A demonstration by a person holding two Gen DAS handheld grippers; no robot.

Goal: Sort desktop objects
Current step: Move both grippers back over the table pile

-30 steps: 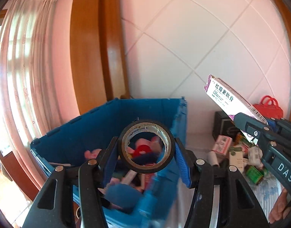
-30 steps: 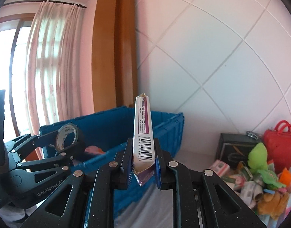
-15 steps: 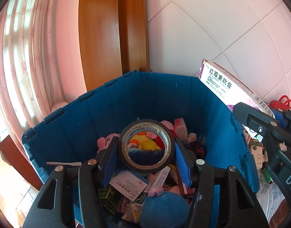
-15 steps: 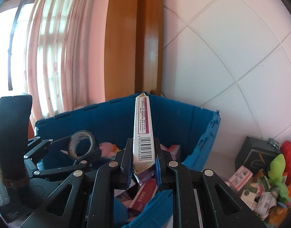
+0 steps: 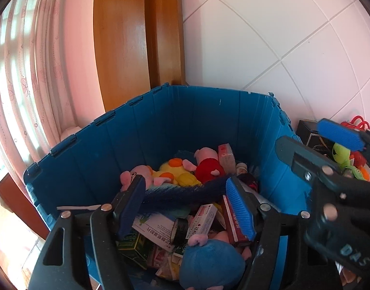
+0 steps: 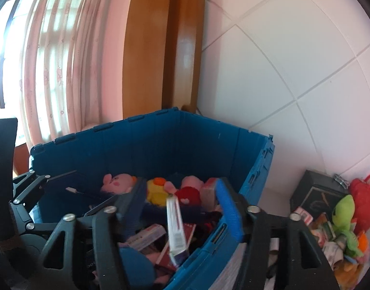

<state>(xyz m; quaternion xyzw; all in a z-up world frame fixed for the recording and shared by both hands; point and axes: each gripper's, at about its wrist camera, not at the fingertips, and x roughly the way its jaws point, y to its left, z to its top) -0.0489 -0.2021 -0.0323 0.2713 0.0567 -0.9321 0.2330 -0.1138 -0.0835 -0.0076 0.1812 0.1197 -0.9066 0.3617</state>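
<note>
The left claw (image 5: 185,186) hangs over the blue crate (image 5: 185,120). Its jaws are opening and grip nothing. Beneath it, low among the packets, lies what looks like a dark roll of tape (image 5: 181,228) on its side, clear of both pads. A roll like that is stiff and fairly light, with a slick outer face. It is best pinched across its width, with one pad on each flat rim, or hooked through the hole.

Beyond the claw's tips, soft toys are piled against the far wall of the crate. They would squash under the pads, so a bite deep into the body is likely to hold better than one on a limb.

To the right, the right claw (image 6: 181,186) is over the near corner of the same crate. Its jaws are also opening. A long slim carton (image 6: 176,224) stands blurred between them with neither pad touching it, and its lower end is already among the packets inside. It is thin card, light and easily dented. A gentle squeeze across its narrow faces near mid-length seems the safest hold.

Well off to the right of that claw, outside the crate, the unsorted heap waits. It includes a black box (image 6: 315,195), a green soft toy (image 6: 344,212), a red bag (image 6: 363,203) and small packets that are too jumbled to tell apart.
</note>
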